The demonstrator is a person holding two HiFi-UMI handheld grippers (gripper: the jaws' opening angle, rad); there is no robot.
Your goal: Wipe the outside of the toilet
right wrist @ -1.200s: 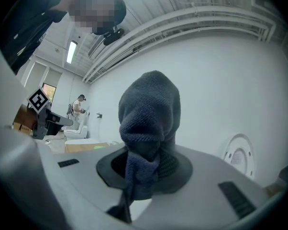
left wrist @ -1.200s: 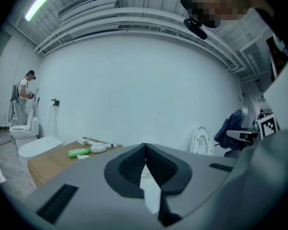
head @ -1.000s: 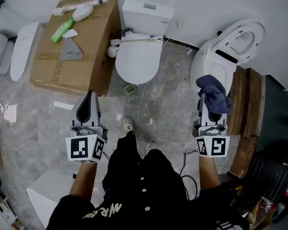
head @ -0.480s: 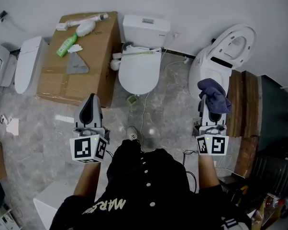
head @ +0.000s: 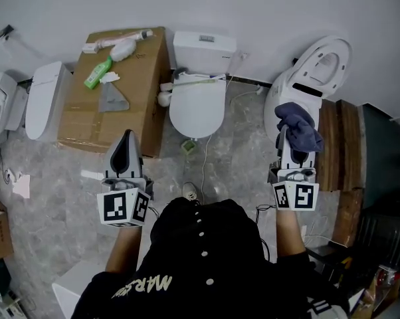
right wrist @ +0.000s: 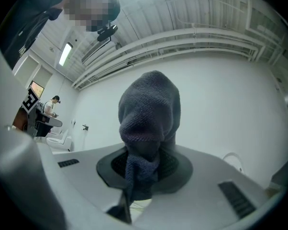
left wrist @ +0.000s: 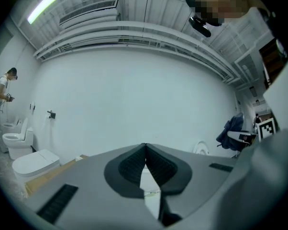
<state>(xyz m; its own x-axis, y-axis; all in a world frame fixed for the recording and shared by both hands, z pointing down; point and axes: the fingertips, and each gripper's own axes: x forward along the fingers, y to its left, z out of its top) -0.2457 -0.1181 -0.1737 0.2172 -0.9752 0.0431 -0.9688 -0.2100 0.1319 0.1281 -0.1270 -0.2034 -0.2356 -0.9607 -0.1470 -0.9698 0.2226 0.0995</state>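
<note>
**A:** What stands at the far left?

**B:** In the head view there is a left toilet (head: 44, 100), white, with its lid down. Just beside it, to the right, lies a big cardboard box (head: 130, 121). On top of the box I see a green bottle (head: 97, 74), a brush (head: 123, 45) with a pink handle and a grey rag (head: 112, 98).

**A:** And the left gripper?

**B:** The left gripper (head: 126, 138) is held over the grey marble floor (head: 54, 171), in front of the near corner of the box. In the left gripper view its two jaws are pressed together at the tips, and nothing is between them.

**A:** Where is the toilet for wiping?

**B:** The middle toilet (head: 197, 105) stands straight ahead of the person, its tank against the wall and its lid down. It is between the two grippers and well apart from both. A thin white cable (head: 203, 158) runs over the floor from it towards the person's shoe (head: 192, 191).

**A:** What does the right gripper hold?

**B:** The right gripper (head: 293, 145) pinches a dark blue cloth (head: 298, 128). In the right gripper view the cloth bunches up above the jaws, and a narrow tail of it hangs down between the pads.

**A:** Does the cloth touch anything?

**B:** I cannot tell. In the head view it lies in front of the bowl of the right toilet (head: 313, 72), which has its seat and lid raised. Further to the right are wooden pallets (head: 339, 138) on the floor.
</note>
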